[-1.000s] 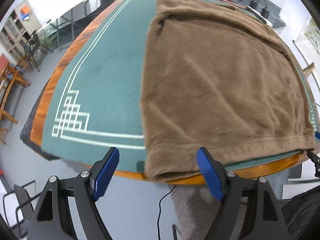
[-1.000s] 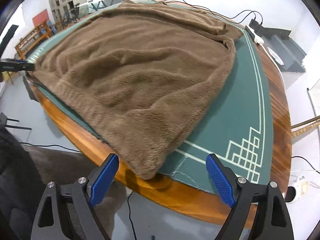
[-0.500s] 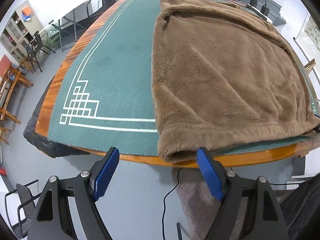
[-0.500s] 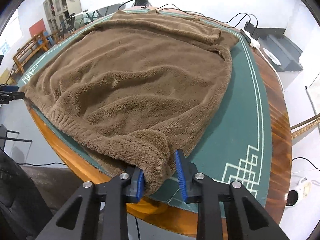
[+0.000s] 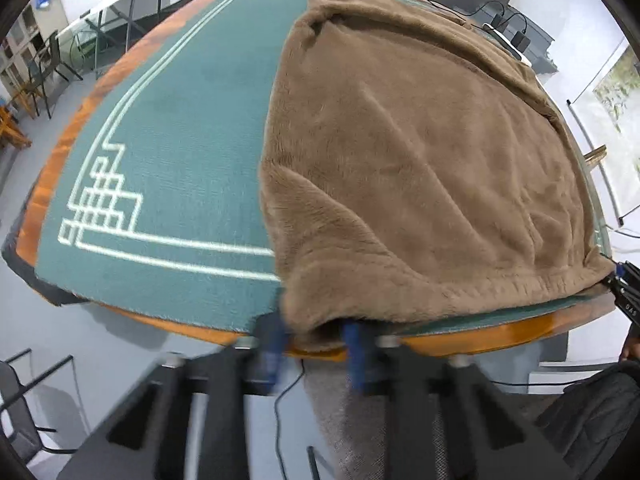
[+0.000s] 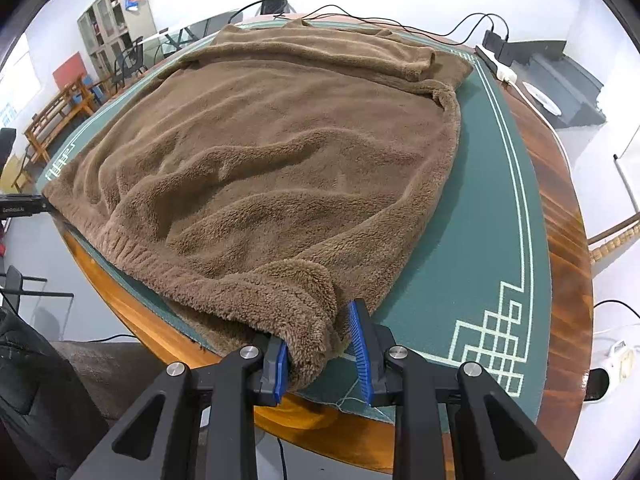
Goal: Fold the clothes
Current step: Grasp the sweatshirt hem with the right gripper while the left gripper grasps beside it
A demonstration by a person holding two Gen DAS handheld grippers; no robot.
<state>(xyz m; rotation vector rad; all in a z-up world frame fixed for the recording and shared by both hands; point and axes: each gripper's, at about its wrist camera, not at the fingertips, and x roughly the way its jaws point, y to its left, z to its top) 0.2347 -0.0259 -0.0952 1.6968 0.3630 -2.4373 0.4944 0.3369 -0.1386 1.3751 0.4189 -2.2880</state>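
A fuzzy brown sweater (image 5: 420, 152) lies spread flat on the green table mat (image 5: 180, 140); it also shows in the right wrist view (image 6: 280, 152). My left gripper (image 5: 314, 350) is blurred and closed on the sweater's near left hem corner at the table edge. My right gripper (image 6: 322, 354) is shut on the near right hem corner, with the fabric bunched between its blue pads (image 6: 280, 364). The right gripper's tip (image 5: 624, 284) shows at the far right in the left wrist view.
The round wooden table (image 6: 560, 208) has a green mat (image 6: 480, 240) with white border lines. Cables and a power strip (image 6: 500, 60) lie at its far side. Chairs (image 5: 44, 64) and shelves (image 6: 108, 24) stand beyond the table. A dark chair (image 6: 24, 360) is at the near left.
My left gripper went from open below the hem to closed on the left corner. My right gripper closed on the right corner half a second ago and still holds it, slightly raised.
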